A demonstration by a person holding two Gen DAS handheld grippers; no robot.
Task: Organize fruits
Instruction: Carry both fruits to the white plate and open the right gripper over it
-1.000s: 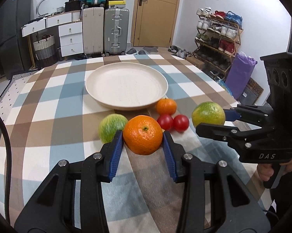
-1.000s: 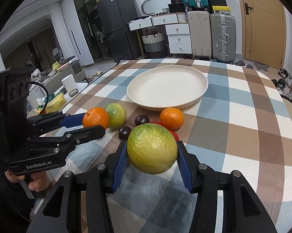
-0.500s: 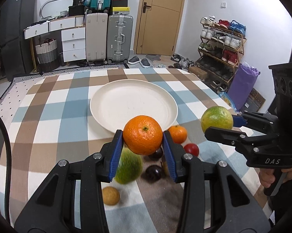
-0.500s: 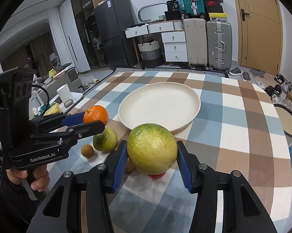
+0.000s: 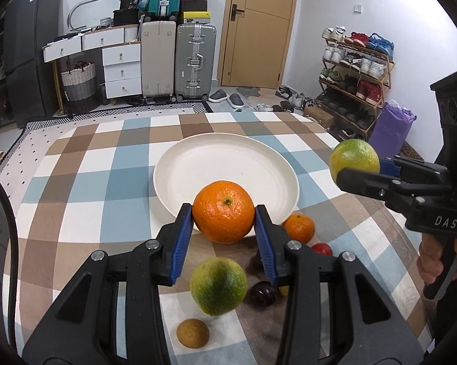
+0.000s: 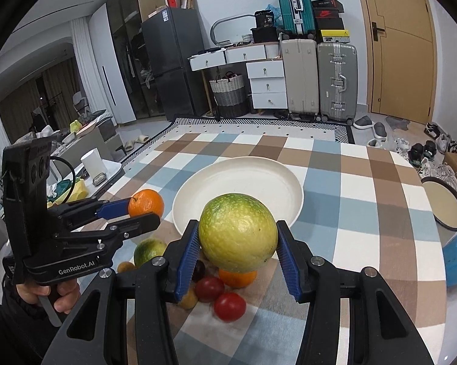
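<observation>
My left gripper (image 5: 224,213) is shut on a large orange (image 5: 223,211) and holds it in the air before the near rim of the empty cream plate (image 5: 228,164). My right gripper (image 6: 237,237) is shut on a big yellow-green citrus (image 6: 237,232), also lifted, near the plate (image 6: 243,182). On the checked cloth below lie a green citrus (image 5: 218,286), a small orange (image 5: 299,228), red tomatoes (image 6: 230,306), a dark plum (image 5: 261,294) and a small brown fruit (image 5: 192,333). Each gripper shows in the other's view, the left (image 6: 137,213) and the right (image 5: 354,170).
The table edge runs along the far side and right. A round tray (image 6: 445,203) lies off the table at right. Suitcases (image 5: 195,60), drawers and a shoe rack (image 5: 356,67) stand beyond the table.
Both grippers have risen with their fruits, from table level to well above the cloth. The loose fruits now lie below and behind the fingers.
</observation>
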